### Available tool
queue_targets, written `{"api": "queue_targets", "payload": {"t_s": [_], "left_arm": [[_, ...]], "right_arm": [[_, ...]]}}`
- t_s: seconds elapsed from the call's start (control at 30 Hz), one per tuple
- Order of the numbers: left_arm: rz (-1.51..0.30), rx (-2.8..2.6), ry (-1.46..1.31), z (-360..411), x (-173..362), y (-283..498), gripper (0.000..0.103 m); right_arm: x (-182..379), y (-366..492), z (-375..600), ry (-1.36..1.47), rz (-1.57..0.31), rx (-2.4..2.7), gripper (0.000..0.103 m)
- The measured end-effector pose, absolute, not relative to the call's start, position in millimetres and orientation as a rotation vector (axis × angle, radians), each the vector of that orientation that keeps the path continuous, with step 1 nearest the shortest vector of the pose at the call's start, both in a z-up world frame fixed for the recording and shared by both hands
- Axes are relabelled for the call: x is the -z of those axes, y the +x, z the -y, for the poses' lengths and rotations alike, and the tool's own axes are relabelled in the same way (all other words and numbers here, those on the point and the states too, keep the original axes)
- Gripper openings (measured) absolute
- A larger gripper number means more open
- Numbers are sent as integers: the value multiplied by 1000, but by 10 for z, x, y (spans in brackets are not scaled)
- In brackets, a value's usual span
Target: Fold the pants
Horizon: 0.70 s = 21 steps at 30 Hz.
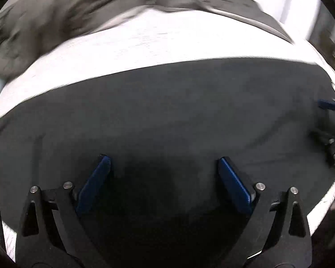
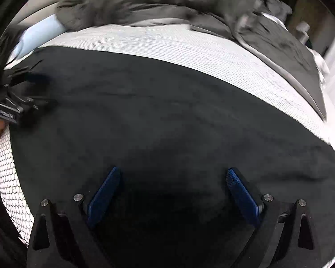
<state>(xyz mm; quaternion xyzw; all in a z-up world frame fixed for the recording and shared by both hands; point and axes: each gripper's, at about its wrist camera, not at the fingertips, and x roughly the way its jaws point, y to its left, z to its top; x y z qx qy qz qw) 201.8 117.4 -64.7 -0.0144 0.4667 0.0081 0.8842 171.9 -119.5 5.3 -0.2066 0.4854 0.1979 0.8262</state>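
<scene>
Black pants (image 2: 167,120) spread flat on the bed's white textured mattress cover (image 2: 189,49), filling the near part of both wrist views, with a rumpled grey duvet (image 2: 158,2) heaped at the far side. Left gripper (image 1: 163,167) wide open, empty, poised just above the dark cloth; right gripper (image 2: 173,178) likewise spread apart and holding nothing, hovering over the fabric further right. Probably between folds, about to pick up an edge. Best done by lowering each gripper onto the near hem, pinching both layers together, lifting evenly and carrying the edge straight to the far side so the crease stays square. Worth watching for a single layer slipping free or wrinkles dragging along.
</scene>
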Motion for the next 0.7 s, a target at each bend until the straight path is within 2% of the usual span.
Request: {"api": "queue_targets", "payload": {"t_s": [0.13,0.3,0.4,0.47,0.7], "left_arm": [[-938,-182,-56,-1630,603,1843,97],[-885,-151,-88,-1599,473,1770,96],[-841,-50,-86,-1262,303,1740,96],[-851,-1,-62,-1025,269,1919,97],[-1013,88,51,-386,554,2452,96]], "right_arm": [[-97,1771,1660,-434,-1041,-260,99],[-239,1781,1900,-341,-1049,-195,99],[-462,1827,1713,-218,-991,-266,99],[-519,1874,1413,-250,-968,-297,99],[-20,2210,442,-376,-1072,-411,99]]}}
